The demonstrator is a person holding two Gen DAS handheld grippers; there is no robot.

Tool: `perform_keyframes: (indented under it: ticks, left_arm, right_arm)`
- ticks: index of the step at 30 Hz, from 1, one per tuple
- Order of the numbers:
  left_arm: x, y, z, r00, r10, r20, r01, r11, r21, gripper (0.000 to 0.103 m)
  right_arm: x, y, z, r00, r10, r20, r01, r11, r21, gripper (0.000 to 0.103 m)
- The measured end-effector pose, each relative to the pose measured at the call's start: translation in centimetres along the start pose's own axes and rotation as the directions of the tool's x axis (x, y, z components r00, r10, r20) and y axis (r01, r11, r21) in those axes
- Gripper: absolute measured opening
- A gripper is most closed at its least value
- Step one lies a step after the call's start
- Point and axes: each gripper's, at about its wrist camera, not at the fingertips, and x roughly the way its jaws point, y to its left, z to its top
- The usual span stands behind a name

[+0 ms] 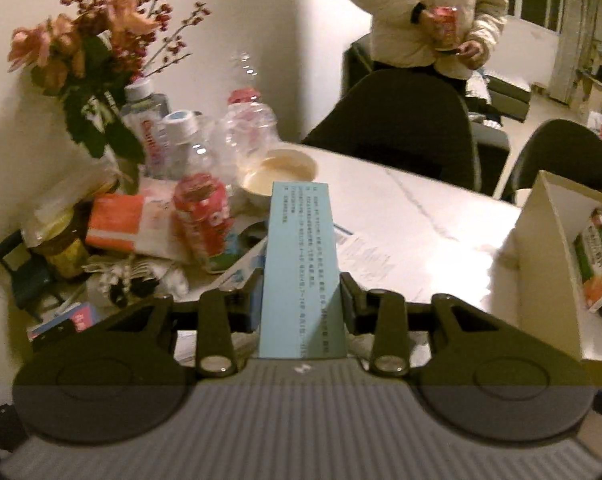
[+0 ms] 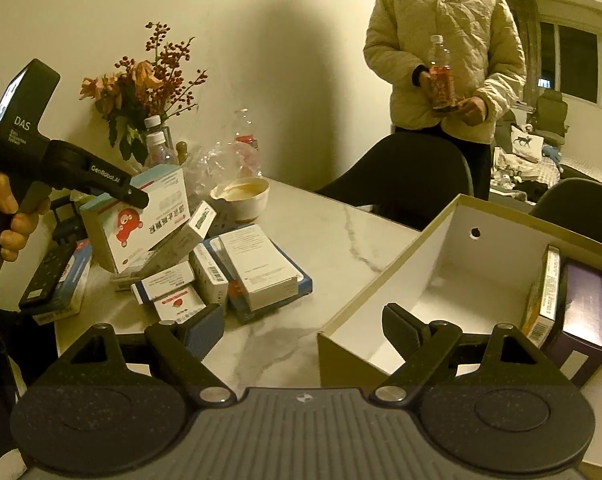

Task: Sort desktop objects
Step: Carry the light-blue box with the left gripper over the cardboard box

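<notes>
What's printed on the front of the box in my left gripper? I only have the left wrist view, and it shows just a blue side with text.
Observer: In the right wrist view, the held box has a white face with a red cartoon figure. It is clamped in the left gripper.
Operator: Is the right gripper carrying anything?
Observer: No. The right gripper is open, with nothing between its fingers.
Operator: Is there room in the storage box?
Observer: Yes. The storage box has two packs standing at its right end, and the rest of its floor is bare.
</notes>
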Motion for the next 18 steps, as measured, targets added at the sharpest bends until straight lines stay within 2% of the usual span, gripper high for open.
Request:
perform_keyframes:
  ticks: [7, 18]
  left_arm:
    - [0.1, -2.3, 0.4, 0.999, -0.041, 0.016, 0.041, 0.999, 0.031, 0.036]
    - [0.7, -6.4, 1.0, 0.99, -0.143, 0.016, 0.141, 0.987, 0.073, 0.035]
  right_arm:
    - [-0.7, -0.9, 0.0, 1.0, -0.016, 0.008, 0.016, 1.0, 0.017, 0.088]
    - [-1.3, -2.0, 0.0, 0.999, -0.043, 0.018, 0.042, 0.998, 0.05, 0.088]
